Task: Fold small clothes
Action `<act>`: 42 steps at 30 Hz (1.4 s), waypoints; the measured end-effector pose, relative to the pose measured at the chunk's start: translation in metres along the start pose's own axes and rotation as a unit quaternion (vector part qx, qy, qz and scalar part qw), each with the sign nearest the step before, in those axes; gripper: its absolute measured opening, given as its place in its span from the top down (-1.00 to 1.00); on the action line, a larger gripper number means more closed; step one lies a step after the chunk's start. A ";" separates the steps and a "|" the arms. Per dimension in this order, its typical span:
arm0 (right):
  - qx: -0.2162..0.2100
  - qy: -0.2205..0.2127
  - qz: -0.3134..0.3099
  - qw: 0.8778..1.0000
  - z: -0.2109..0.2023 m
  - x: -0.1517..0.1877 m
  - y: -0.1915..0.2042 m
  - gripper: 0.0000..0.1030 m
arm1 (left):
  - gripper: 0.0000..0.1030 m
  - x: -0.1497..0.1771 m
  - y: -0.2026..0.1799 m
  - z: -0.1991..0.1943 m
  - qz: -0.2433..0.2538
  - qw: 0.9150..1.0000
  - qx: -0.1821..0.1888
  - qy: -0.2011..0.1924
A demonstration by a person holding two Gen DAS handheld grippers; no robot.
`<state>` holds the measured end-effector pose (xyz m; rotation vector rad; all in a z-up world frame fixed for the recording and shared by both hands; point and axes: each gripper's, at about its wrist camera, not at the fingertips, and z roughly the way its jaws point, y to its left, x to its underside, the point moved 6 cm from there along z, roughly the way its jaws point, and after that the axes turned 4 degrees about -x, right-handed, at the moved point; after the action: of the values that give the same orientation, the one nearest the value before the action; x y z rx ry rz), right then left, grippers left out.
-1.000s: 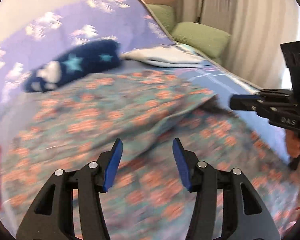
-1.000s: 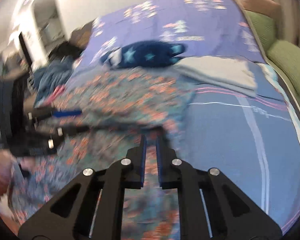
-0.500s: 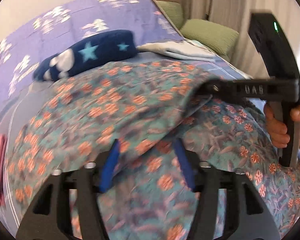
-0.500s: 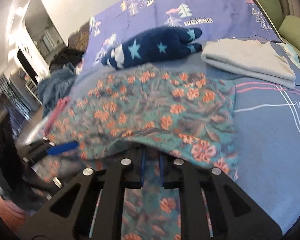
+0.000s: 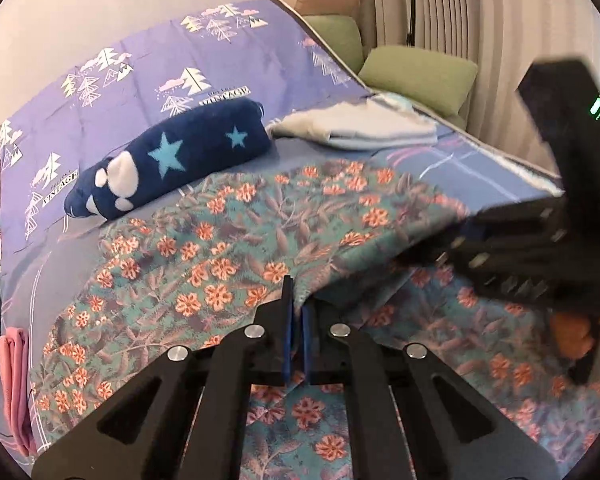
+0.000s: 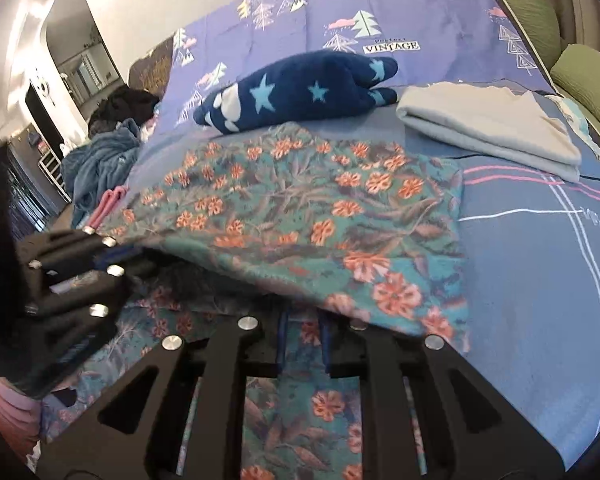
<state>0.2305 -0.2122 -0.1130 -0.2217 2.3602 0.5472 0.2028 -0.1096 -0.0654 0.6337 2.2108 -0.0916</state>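
On the bed (image 6: 540, 280), the floral cloth (image 6: 300, 208) lies folded over itself, long axis running left to right, fold edge toward the cameras. The left gripper (image 5: 295, 312) is clamped on that raised edge. The right gripper (image 6: 302, 332) sits under the edge, jaws slightly apart; whether they pinch it I cannot tell. Beyond lie a star plush (image 6: 300, 88) and grey fabric (image 6: 492, 124); pink cloth (image 5: 14, 380) lies left.

Left claw (image 5: 296, 320) pinches the floral garment's (image 5: 236, 240) folded edge.
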 end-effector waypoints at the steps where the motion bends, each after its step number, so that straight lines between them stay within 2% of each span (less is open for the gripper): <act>1: -0.003 0.003 0.007 1.000 0.006 -0.002 0.001 0.69 | 0.92 -0.002 0.000 -0.002 -0.003 1.000 0.002 -0.005; 3: -0.006 -0.001 0.025 1.000 0.017 -0.009 0.003 0.69 | 0.92 -0.008 0.001 -0.007 -0.016 1.000 0.009 -0.017; 5: 0.018 -0.015 0.041 0.999 0.024 -0.017 -0.002 0.76 | 0.92 -0.011 0.001 -0.009 -0.027 0.999 0.013 -0.024; 7: 0.094 -0.041 0.054 0.993 0.025 -0.025 -0.018 0.96 | 0.91 -0.011 0.000 -0.007 -0.030 0.999 0.023 -0.022; 8: 0.130 -0.043 0.075 0.988 0.023 -0.024 -0.030 1.00 | 0.91 -0.009 -0.002 -0.005 -0.028 0.999 0.029 -0.019; 11: 0.119 -0.035 0.130 0.984 0.022 -0.015 -0.048 1.00 | 0.91 -0.002 -0.013 0.000 -0.001 1.000 0.018 -0.017; 13: 0.123 -0.027 0.118 0.985 0.018 -0.012 -0.047 1.00 | 0.91 0.002 -0.017 0.004 0.008 1.000 0.014 -0.013; 17: 0.124 -0.009 0.096 0.988 0.008 -0.002 -0.046 0.92 | 0.88 0.005 -0.008 0.005 -0.012 1.000 0.028 -0.004; 18: 0.129 -0.006 0.091 0.987 0.006 0.000 -0.047 0.89 | 0.86 0.006 -0.005 0.002 -0.017 0.999 0.034 -0.004; 19: 0.141 -0.004 0.093 0.986 0.001 0.005 -0.051 0.73 | 0.82 0.006 -0.003 -0.001 -0.020 0.999 0.038 -0.003; 20: 0.142 -0.003 0.099 0.985 -0.003 0.008 -0.054 0.72 | 0.78 0.007 -0.002 -0.004 -0.023 0.999 0.045 -0.002; 21: 0.136 -0.004 0.103 0.985 -0.006 0.010 -0.056 0.68 | 0.65 0.010 0.000 -0.011 -0.025 0.998 0.050 0.000; 22: 0.130 -0.001 0.106 0.986 -0.012 0.014 -0.057 0.63 | 0.41 0.013 0.003 -0.016 -0.025 0.998 0.050 0.001; 24: 0.125 -0.001 0.104 0.987 -0.023 0.020 -0.055 0.47 | 0.16 0.020 0.016 -0.031 -0.032 0.999 0.037 -0.004; 25: 0.125 0.000 0.100 0.987 -0.028 0.022 -0.053 0.21 | 0.16 0.025 0.028 -0.040 -0.043 0.999 0.024 -0.007; 28: 0.111 0.003 0.074 0.991 -0.043 0.034 -0.044 0.13 | 0.16 0.047 0.084 -0.063 -0.119 0.993 -0.013 0.003; 30: 0.112 0.002 0.050 0.992 -0.051 0.041 -0.037 0.11 | 0.16 0.062 0.123 -0.068 -0.169 0.984 -0.047 0.013; 31: 0.113 0.000 0.039 0.993 -0.054 0.043 -0.033 0.05 | 0.16 0.072 0.145 -0.068 -0.199 0.977 -0.068 0.026; 32: 0.112 -0.001 0.030 0.993 -0.055 0.044 -0.029 0.01 | 0.16 0.082 0.164 -0.065 -0.233 0.968 -0.082 0.039; 33: 0.110 -0.005 0.014 0.994 -0.057 0.045 -0.023 -0.04 | 0.17 0.088 0.174 -0.063 -0.256 0.962 -0.080 0.047; 35: 0.114 -0.014 -0.005 0.993 -0.059 0.045 -0.015 -0.07 | 0.17 0.101 0.183 -0.048 -0.300 0.950 -0.040 0.076; 37: 0.114 -0.016 -0.011 0.993 -0.058 0.044 -0.010 -0.10 | 0.17 0.107 0.177 -0.032 -0.310 0.946 -0.010 0.099; 39: 0.104 -0.011 -0.006 0.994 -0.056 0.045 -0.008 -0.10 | 0.17 0.108 0.168 -0.019 -0.295 0.948 -0.013 0.115; 40: 0.102 -0.010 -0.005 0.995 -0.055 0.045 -0.007 -0.10 | 0.32 0.106 0.165 -0.016 -0.279 0.953 -0.030 0.111; 41: 0.103 -0.010 -0.007 0.995 -0.055 0.045 -0.007 -0.10 | 0.96 0.103 0.161 -0.016 -0.268 0.957 -0.039 0.107; 42: 0.107 -0.011 -0.011 0.994 -0.055 0.045 -0.008 -0.10 | 0.96 0.100 0.159 -0.016 -0.263 0.958 -0.038 0.106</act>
<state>0.1666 -0.2441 -0.1083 -0.1428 2.3699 0.2823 0.2120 0.0747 -0.1057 -0.0039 2.5270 -0.2188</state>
